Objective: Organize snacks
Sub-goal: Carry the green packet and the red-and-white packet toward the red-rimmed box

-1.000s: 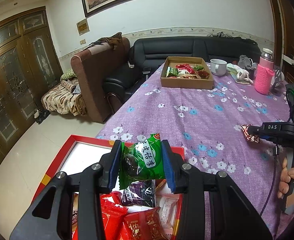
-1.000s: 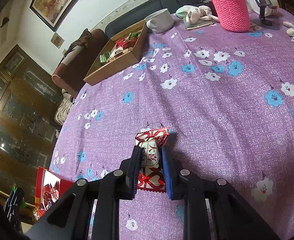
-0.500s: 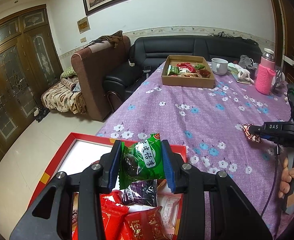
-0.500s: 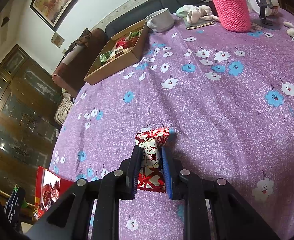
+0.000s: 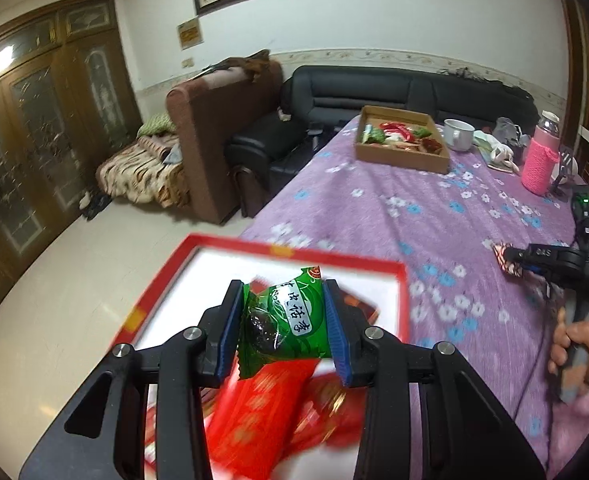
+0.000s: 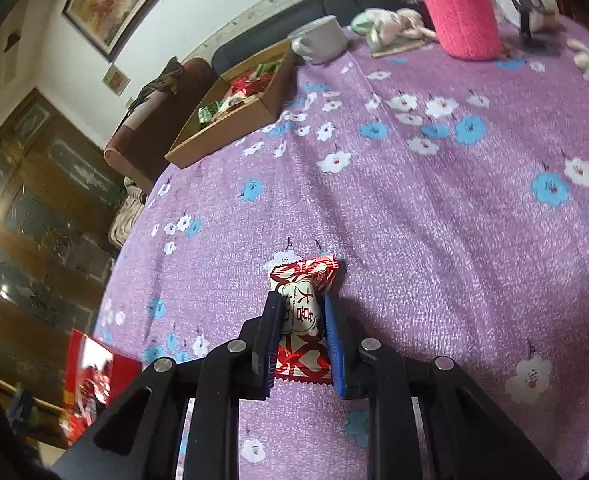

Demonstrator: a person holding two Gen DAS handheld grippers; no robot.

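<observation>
My left gripper [image 5: 284, 316] is shut on a green snack packet [image 5: 282, 322] and holds it above the red box [image 5: 198, 246] at the near table edge, which holds several red packets [image 5: 254, 420]. My right gripper [image 6: 300, 332] is shut on a red-and-white candy packet [image 6: 302, 308], low over the purple flowered tablecloth [image 6: 414, 200]. In the left wrist view the right gripper [image 5: 512, 258] shows at the right, held by a hand [image 5: 582, 348]. A brown cardboard tray [image 5: 400, 156] of snacks sits at the far end; it also shows in the right wrist view [image 6: 222, 136].
A white mug [image 5: 458, 134], a pink knitted bottle [image 5: 539, 164], cloth and small items stand at the table's far right. A black sofa [image 5: 394, 88] and a brown armchair [image 5: 214, 120] lie beyond the table. The red box [image 6: 90, 368] shows at lower left in the right wrist view.
My left gripper has lifted and shifted with the green packet; the red box now appears lower and blurred. The right gripper has lifted the candy packet slightly.
</observation>
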